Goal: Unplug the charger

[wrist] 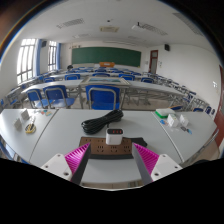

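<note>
Fingers (107,162) apart, wide gap, nothing clamped; two magenta pads (75,159) face each other across it. Between the fingers, at the near edge of the white tabletop (60,128), lies one brown power strip (103,147). One white charger (115,131) sits at the strip's far side, just ahead of the gap; whether it is seated in a socket cannot be told. One black cable (102,122) lies coiled just beyond the charger, touching or nearly so.

Open tabletop to the left and right of the strip. Small items at the far left (30,126) and a small cluster at the far right (168,118), well apart from the strip; count unclear.

Beyond the tabletop's far edge: rows of blue chairs (103,97) with desks, number not countable. Far wall carries one green chalkboard (104,56). Windows (27,60) on the left.
</note>
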`<control>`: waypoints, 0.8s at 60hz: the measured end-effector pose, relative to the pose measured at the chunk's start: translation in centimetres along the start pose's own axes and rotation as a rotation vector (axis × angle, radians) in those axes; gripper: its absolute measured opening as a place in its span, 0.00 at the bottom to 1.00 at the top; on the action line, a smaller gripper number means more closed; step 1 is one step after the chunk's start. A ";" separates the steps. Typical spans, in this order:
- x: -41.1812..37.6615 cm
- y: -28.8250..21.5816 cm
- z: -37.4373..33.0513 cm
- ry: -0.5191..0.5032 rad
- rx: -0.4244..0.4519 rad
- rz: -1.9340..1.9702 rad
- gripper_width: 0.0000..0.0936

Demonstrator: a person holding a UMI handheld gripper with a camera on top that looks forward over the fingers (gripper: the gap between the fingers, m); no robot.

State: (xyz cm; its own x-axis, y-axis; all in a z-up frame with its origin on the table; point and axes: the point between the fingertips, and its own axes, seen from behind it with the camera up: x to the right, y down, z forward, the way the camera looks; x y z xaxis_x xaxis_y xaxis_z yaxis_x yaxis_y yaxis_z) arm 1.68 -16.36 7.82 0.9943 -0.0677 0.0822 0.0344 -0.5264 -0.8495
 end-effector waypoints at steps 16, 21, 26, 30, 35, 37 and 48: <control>1.7 -1.1 11.3 0.004 -0.020 0.036 0.68; 0.5 -0.8 11.8 -0.049 -0.012 0.041 0.45; 0.5 -0.8 11.7 -0.050 0.003 0.023 0.41; 0.5 -0.8 11.7 -0.053 -0.001 0.034 0.33; 0.5 -1.0 11.8 -0.041 -0.008 0.040 0.24; 0.5 -1.1 11.8 -0.037 -0.014 0.047 0.24; 1.0 -18.2 2.6 -0.102 0.331 0.050 0.24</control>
State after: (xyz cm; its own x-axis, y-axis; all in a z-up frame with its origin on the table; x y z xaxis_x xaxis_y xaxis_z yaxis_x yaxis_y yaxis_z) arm 2.28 -4.60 22.03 1.0000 0.0073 -0.0020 -0.0003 -0.2201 -0.9755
